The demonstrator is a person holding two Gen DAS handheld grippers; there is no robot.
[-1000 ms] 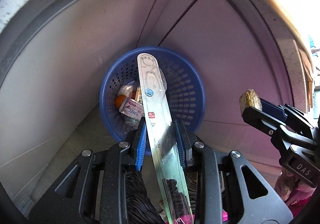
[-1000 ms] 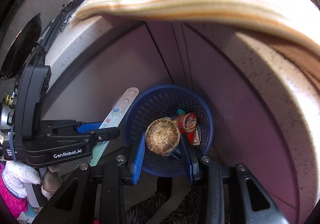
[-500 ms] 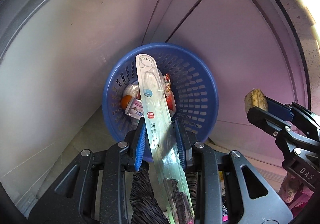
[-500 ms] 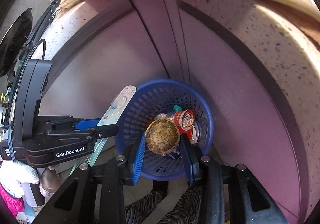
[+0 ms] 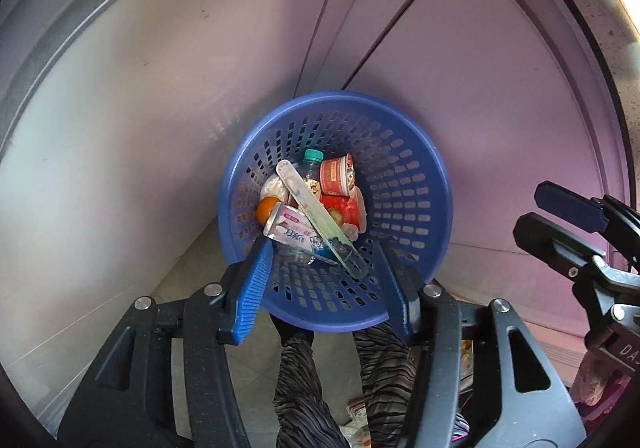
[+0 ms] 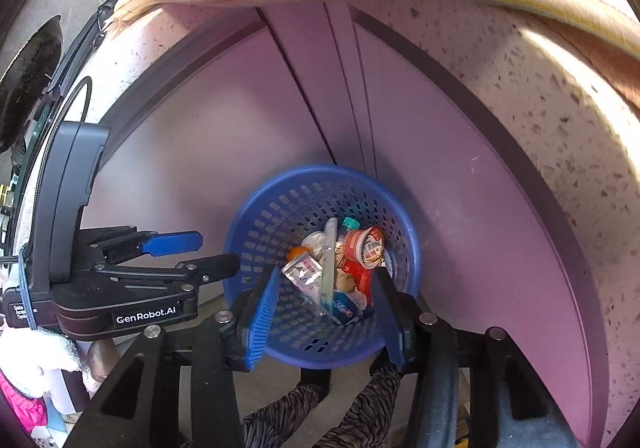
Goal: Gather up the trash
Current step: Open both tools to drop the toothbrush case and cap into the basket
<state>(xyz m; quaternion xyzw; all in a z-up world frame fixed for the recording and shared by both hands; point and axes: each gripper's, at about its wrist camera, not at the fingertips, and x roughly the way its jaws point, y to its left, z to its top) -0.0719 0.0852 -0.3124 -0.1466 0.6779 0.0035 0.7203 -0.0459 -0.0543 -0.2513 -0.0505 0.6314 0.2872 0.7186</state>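
We hover both grippers, left gripper (image 5: pixel 324 272) and right gripper (image 6: pixel 326 312), over the basket (image 5: pixel 416 136), jaws opening, nothing between them. Clear wrapper strip (image 5: pixel 320 220) lies inside, straight below us, slanting across the trash.

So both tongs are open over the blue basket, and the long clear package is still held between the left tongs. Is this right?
Not quite. The long clear package is not between the left tongs; it lies inside the blue basket on the other trash, as the left wrist view shows. The rest holds: both the left tongs and the right tongs are open, their jaws opening, with nothing between them, over the basket.
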